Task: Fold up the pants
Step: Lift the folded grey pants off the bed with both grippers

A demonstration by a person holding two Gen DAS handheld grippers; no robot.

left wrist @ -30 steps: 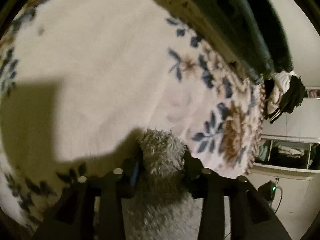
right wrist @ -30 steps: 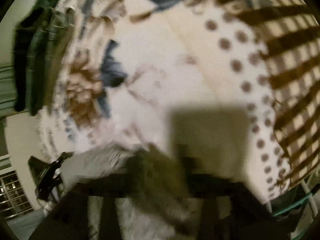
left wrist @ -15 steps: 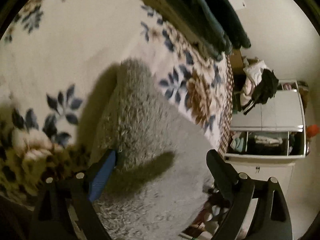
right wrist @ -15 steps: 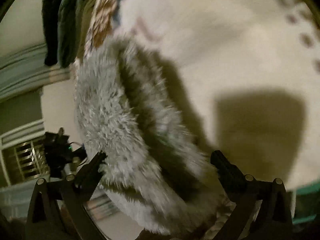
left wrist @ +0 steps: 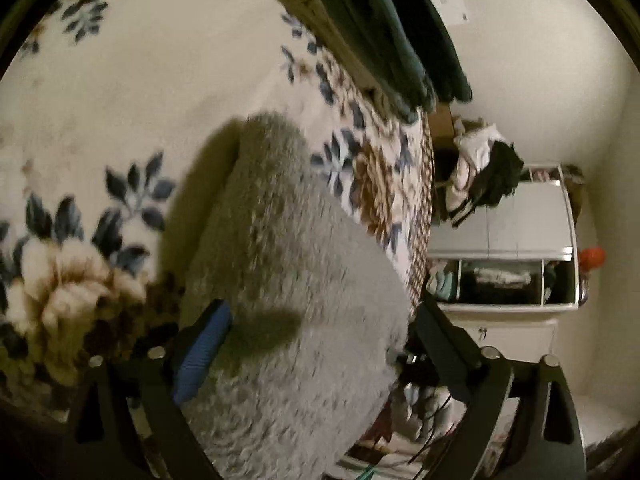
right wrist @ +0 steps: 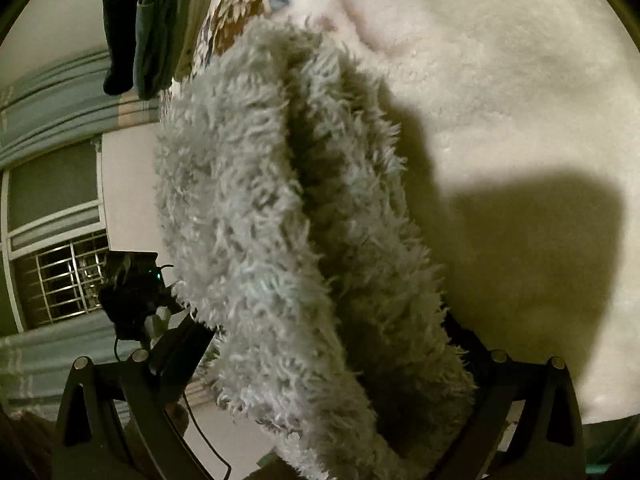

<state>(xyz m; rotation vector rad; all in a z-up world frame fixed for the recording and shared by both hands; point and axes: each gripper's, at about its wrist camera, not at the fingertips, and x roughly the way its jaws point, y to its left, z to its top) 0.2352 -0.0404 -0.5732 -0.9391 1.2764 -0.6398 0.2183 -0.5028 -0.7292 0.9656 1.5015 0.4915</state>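
1. Grey, shaggy fleece fills the middle of both wrist views: these are the pants (left wrist: 288, 280), lying folded on a floral blanket (left wrist: 100, 92) that covers the bed.
2. We hold the left gripper (left wrist: 320, 328) low over the near end of the pants. Its jaws are opening; the blue-padded finger (left wrist: 204, 348) stands at one side of the fleece and the black finger at the other, with the fabric between them but no pad pressing on it.
3. We hold the right gripper (right wrist: 324, 344) over the other end, where the pants (right wrist: 280, 220) show a deep fold line running lengthwise between two thick layers. Its jaws stand spread wide to either side of the fleece; the left finger is clear of it, the right one is partly hidden behind the pile, and we see no squeeze in the cloth.
4. From the right wrist view, the plain cream part of the blanket (right wrist: 500, 80) lies beside the pants, crossed by a dark shadow.
5. From the left wrist view, a stack of dark green folded clothes (left wrist: 380, 32) sits at the far edge of the bed, well apart from the pants.
6. Beyond the bed edge we see a white cabinet (left wrist: 512, 240) with open compartments and a heap of garments on top.
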